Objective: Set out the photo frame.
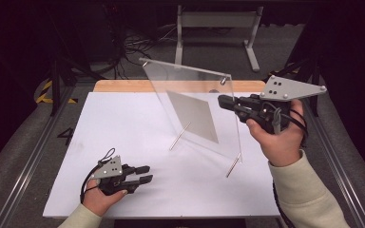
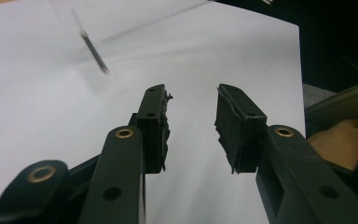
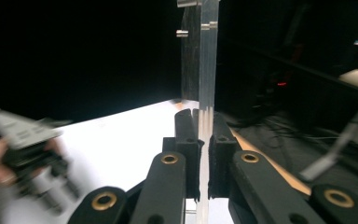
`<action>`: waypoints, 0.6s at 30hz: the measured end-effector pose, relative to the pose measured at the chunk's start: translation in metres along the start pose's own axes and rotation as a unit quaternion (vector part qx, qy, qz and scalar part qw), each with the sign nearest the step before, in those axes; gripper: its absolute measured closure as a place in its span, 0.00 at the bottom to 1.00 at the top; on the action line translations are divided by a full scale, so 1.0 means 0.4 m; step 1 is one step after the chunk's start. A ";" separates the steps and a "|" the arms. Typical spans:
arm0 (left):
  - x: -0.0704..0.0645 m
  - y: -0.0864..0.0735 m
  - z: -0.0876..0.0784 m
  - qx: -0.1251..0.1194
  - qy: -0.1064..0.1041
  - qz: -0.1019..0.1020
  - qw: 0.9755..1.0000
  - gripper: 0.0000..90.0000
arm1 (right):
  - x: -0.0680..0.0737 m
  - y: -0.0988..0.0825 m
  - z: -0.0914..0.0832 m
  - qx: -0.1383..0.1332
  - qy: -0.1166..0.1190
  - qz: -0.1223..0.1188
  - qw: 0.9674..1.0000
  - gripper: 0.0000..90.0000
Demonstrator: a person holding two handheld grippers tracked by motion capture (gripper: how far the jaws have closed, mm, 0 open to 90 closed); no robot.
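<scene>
A clear acrylic panel stands tilted above the white table, with a grey sheet in it. Thin metal legs reach down from it to the table. My right gripper is shut on the panel's right edge, and in the right gripper view the panel runs up from between the shut jaws of that gripper. My left gripper rests low at the table's front left, open, holding nothing. In the left gripper view its jaws stand apart over the bare white surface, with one metal leg beyond.
A wooden strip runs along the table's far edge. Behind it stand a grey metal frame and loose cables on the floor. Metal rails flank the table. The left hand and its gripper appear blurred in the right gripper view.
</scene>
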State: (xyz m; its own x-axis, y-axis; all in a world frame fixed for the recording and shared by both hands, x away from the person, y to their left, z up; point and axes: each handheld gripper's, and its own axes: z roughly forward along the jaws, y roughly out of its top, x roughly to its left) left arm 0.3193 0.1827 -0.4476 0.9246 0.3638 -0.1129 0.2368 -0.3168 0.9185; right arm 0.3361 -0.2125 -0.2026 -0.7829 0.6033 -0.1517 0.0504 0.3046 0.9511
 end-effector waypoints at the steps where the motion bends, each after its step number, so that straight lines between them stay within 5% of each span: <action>1: 0.001 0.000 0.000 0.000 0.001 0.000 1.000 0.71 | -0.002 0.000 0.003 -0.001 -0.011 0.000 1.000 0.95; 5: 0.004 -0.005 0.001 0.001 0.003 -0.005 1.000 0.72 | -0.007 -0.018 0.019 -0.024 -0.069 0.006 0.997 0.95; 10: 0.001 -0.005 0.003 0.005 0.000 -0.005 1.000 0.72 | 0.003 -0.066 0.050 -0.034 -0.139 -0.009 0.990 0.95; 18: -0.006 -0.008 0.020 0.020 -0.006 0.005 1.000 0.72 | 0.014 -0.117 0.049 -0.026 -0.154 -0.007 0.988 0.95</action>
State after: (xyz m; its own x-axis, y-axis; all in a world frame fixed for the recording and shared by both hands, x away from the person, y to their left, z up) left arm 0.3188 0.1760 -0.4533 0.9303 0.3500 -0.1095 0.2396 -0.3541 0.9040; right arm 0.3414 -0.2088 -0.2531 -0.5579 0.7971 -0.2312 0.0039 0.2812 0.9597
